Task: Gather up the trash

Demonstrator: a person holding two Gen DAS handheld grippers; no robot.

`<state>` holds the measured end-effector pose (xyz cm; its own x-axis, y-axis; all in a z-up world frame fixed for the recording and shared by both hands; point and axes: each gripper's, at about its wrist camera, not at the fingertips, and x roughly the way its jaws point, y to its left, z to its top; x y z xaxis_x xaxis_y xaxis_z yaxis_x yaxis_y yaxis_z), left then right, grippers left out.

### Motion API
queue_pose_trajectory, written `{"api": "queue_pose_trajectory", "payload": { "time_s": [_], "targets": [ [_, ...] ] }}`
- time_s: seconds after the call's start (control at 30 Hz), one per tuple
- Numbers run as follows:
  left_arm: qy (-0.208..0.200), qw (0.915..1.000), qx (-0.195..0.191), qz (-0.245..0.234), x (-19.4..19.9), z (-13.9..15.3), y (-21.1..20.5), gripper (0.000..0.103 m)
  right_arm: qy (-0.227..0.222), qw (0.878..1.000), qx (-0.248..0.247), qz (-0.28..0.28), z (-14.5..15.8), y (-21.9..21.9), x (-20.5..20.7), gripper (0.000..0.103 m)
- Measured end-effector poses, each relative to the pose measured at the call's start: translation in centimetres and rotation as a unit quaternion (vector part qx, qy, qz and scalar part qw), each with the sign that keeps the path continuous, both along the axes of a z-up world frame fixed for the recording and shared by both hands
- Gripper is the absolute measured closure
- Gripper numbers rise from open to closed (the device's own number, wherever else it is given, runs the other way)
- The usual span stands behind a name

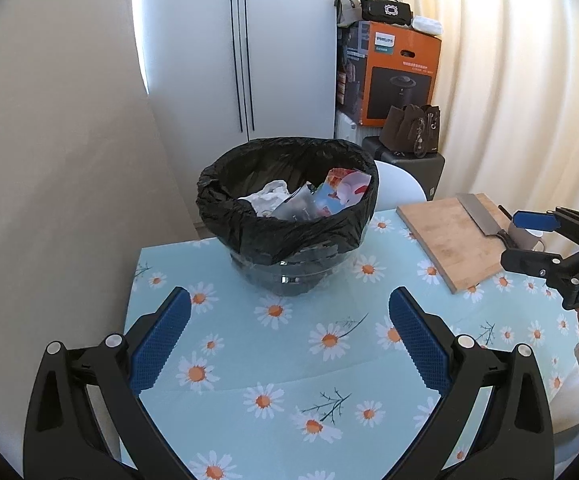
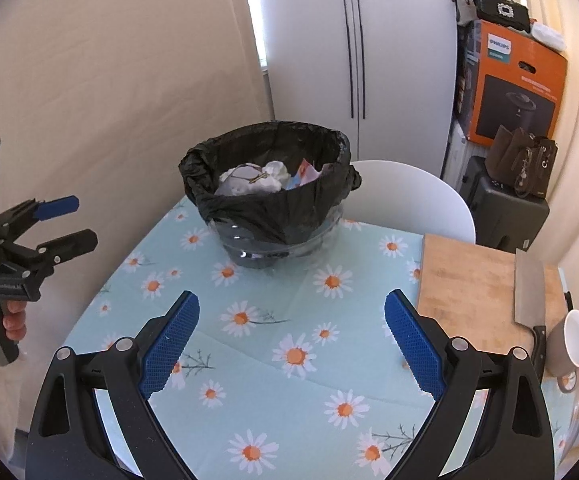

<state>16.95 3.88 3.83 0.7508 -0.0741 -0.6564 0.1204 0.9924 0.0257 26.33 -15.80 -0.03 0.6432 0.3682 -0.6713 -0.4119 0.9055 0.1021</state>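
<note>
Ahead of both tools, the trash bin [image 1: 289, 216] stands on the daisy-print tablecloth [image 1: 273, 360], toward the far edge of the table and well apart from either pair of fingers. The left gripper [image 1: 289, 320] is spread wide with nothing between its blue pads [image 1: 161, 344], hovering over bare cloth on the near side of the bin. The right gripper [image 2: 291, 320] is likewise released and empty, its blue pads [image 2: 413, 344] parted over the cloth, with the bin straight ahead and slightly left in its own view. Each tool also shows at the edge of the other's view, jaws apart and holding nothing.

The bin is a clear, rounded container lined with a black plastic bag [image 2: 265, 208] whose top is folded loosely down over the rim. Inside lie crumpled white tissue [image 1: 267, 196], a clear plastic wrapper and a colourful printed packet [image 1: 341, 192], filling it close to the rim.

To the right of the bin, a wooden cutting board [image 2: 465, 292] lies flat with a cleaver [image 2: 529, 292] resting on it, and a grey mug [image 2: 573, 340] lies on its side just beside the cleaver's handle. A white chair [image 2: 409, 200] back stands behind the table.
</note>
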Motion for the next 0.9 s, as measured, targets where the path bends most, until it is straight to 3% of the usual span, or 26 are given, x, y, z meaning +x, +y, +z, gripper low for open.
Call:
{"api": "queue_pose_trajectory", "payload": {
  "time_s": [0.9],
  "targets": [
    [0.021, 0.9995, 0.025, 0.005, -2.2, 0.0, -1.5, 0.006, -0.007, 1.000, -0.013, -0.004, 0.2, -0.7, -2.4, 0.012]
  ]
}}
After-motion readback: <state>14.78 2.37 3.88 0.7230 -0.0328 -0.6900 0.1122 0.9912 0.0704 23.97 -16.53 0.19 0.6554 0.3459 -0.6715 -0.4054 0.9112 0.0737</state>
